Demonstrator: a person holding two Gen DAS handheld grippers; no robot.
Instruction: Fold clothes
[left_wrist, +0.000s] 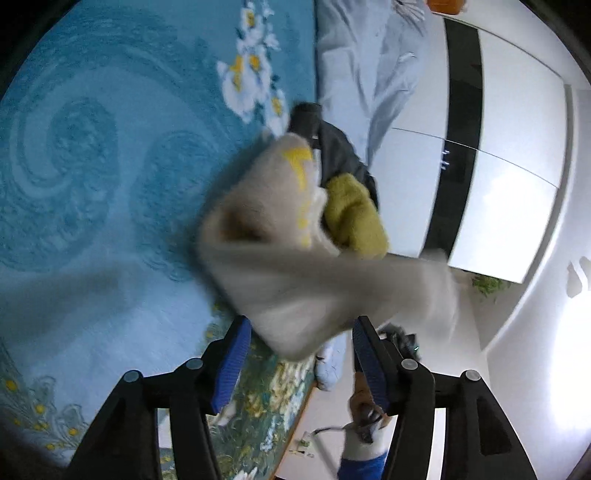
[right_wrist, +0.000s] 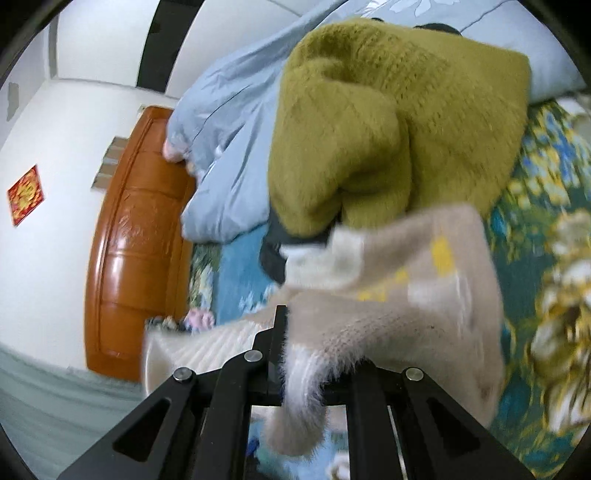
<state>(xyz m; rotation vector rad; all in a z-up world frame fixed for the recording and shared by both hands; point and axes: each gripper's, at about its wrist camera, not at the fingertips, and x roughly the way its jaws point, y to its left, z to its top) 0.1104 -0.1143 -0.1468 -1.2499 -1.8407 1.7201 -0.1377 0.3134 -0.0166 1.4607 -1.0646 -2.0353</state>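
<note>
Spread widest under everything, a blue swirl-patterned bedcover (left_wrist: 92, 166) with white and yellow flowers, running to a green floral border at the near edge. Rumpled at the far side, a pale blue duvet (right_wrist: 229, 147), lying against an orange wooden headboard (right_wrist: 136, 236) on the left of the right wrist view. Piled on the bed just beside the duvet, an olive-green fuzzy sweater (right_wrist: 388, 129) resting on a dark garment (left_wrist: 340, 155). Hanging blurred in the air nearer than that pile, a beige knit sweater (left_wrist: 295, 266) with yellow markings and a white ribbed hem. Left gripper (left_wrist: 299, 354) spread wide, blue pads well apart, beige knit drooping between them; no clear grip visible. Right gripper (right_wrist: 314, 343) closed down on the beige knit sweater, fabric bunched over and between its fingers.
</note>
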